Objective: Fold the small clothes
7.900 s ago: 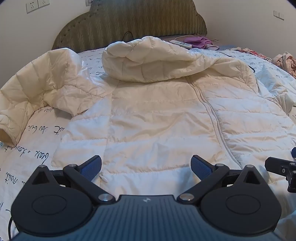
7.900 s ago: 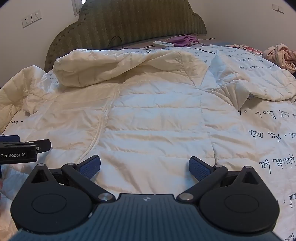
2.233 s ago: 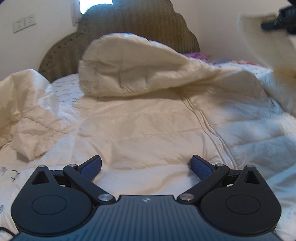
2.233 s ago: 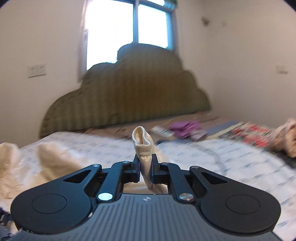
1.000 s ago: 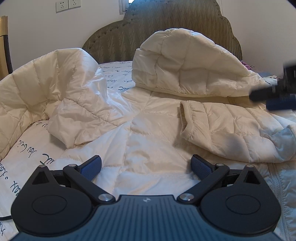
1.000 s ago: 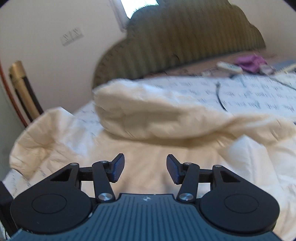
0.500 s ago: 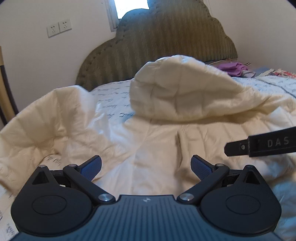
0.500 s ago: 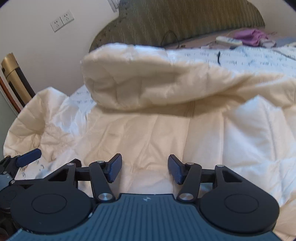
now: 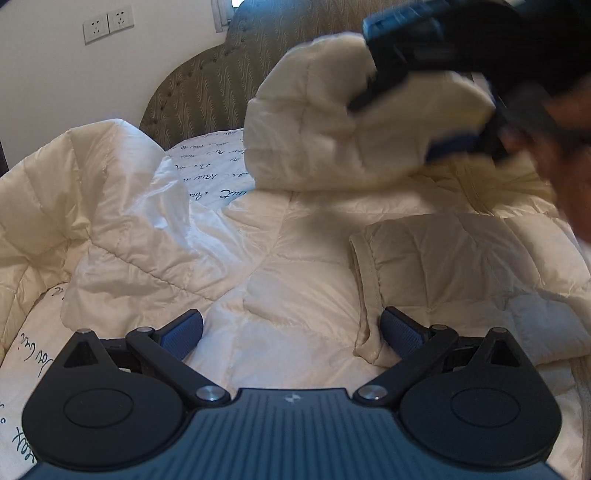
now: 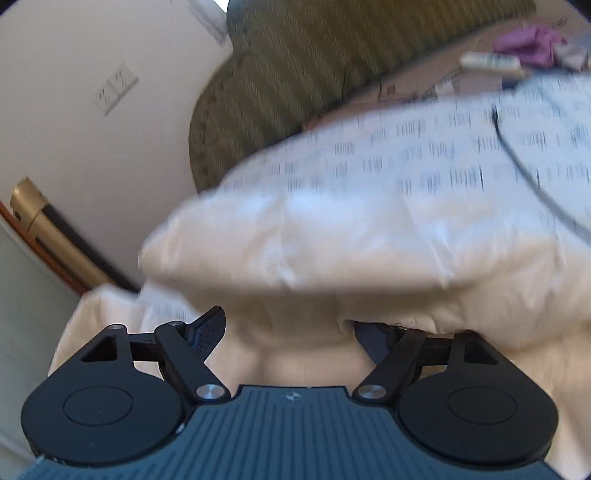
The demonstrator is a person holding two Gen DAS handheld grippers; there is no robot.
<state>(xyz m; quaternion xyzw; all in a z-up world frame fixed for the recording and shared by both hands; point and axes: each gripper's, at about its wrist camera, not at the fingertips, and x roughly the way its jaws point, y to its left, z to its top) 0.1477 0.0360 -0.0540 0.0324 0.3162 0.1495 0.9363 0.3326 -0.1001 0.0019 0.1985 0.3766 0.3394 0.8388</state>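
A cream quilted hooded jacket (image 9: pixel 295 258) lies spread on the bed. Its right sleeve (image 9: pixel 461 266) is folded across the chest; its left sleeve (image 9: pixel 74 206) is bunched at the left. My left gripper (image 9: pixel 291 332) is open and empty, low over the jacket's front, its right finger beside the folded sleeve's cuff (image 9: pixel 364 295). My right gripper (image 10: pixel 290 332) is open with its fingers either side of the hood (image 10: pixel 332 251), which fills the view. In the left wrist view it (image 9: pixel 436 74) reaches around the raised hood (image 9: pixel 325 122).
The bed has a white sheet with script print (image 9: pixel 210 177) and a padded olive headboard (image 9: pixel 207 85). Purple cloth (image 10: pixel 528 40) and a remote lie near the head of the bed. A cable (image 10: pixel 517 162) runs over the sheet. Wall sockets (image 9: pixel 107 24) sit at the left.
My right gripper has moved forward and up to the hood and opened wider around it. My left gripper has come closer to the folded sleeve's cuff.
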